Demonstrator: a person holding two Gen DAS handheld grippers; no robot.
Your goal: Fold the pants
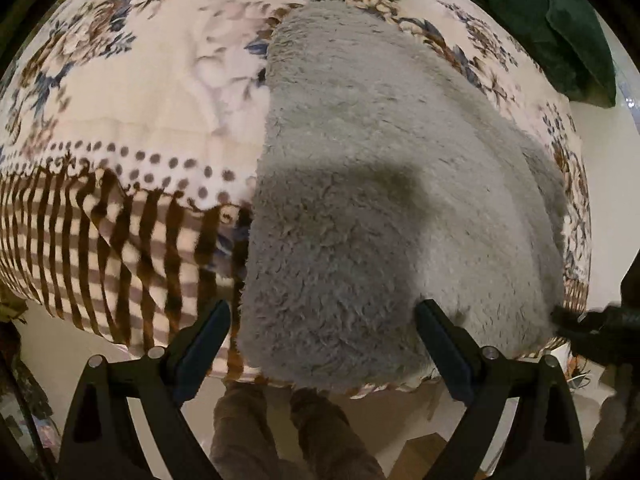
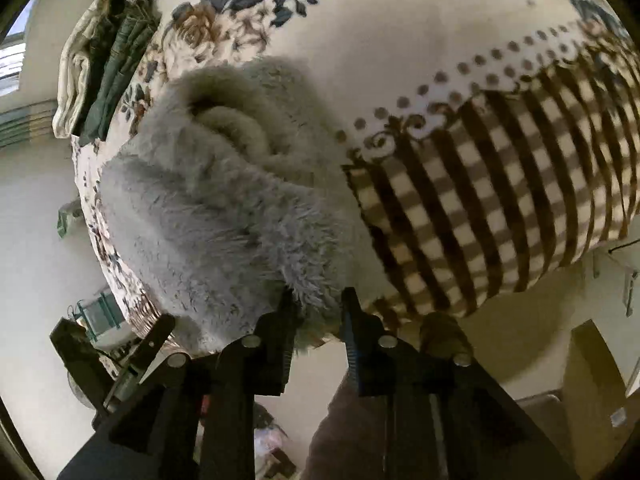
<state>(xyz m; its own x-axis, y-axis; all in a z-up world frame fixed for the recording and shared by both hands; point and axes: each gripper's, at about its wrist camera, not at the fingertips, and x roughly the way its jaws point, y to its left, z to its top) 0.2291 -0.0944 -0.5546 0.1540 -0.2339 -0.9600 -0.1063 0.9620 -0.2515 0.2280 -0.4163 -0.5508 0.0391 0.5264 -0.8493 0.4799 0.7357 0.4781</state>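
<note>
The left gripper [image 1: 324, 314] hangs with jaws wide apart over the near end of the grey fleece pants [image 1: 380, 168], gripping nothing. The pants lie in a folded strip on the floral blanket [image 1: 140, 92], at the bed's near edge. The right gripper [image 2: 316, 300] has its jaws closed on the pants' fuzzy near corner. Folded green clothes [image 2: 116, 64] lie beyond.

Floral blanket [image 1: 132, 92] with checked border, pale floor [image 2: 36, 200], window [image 2: 16, 52]
</note>
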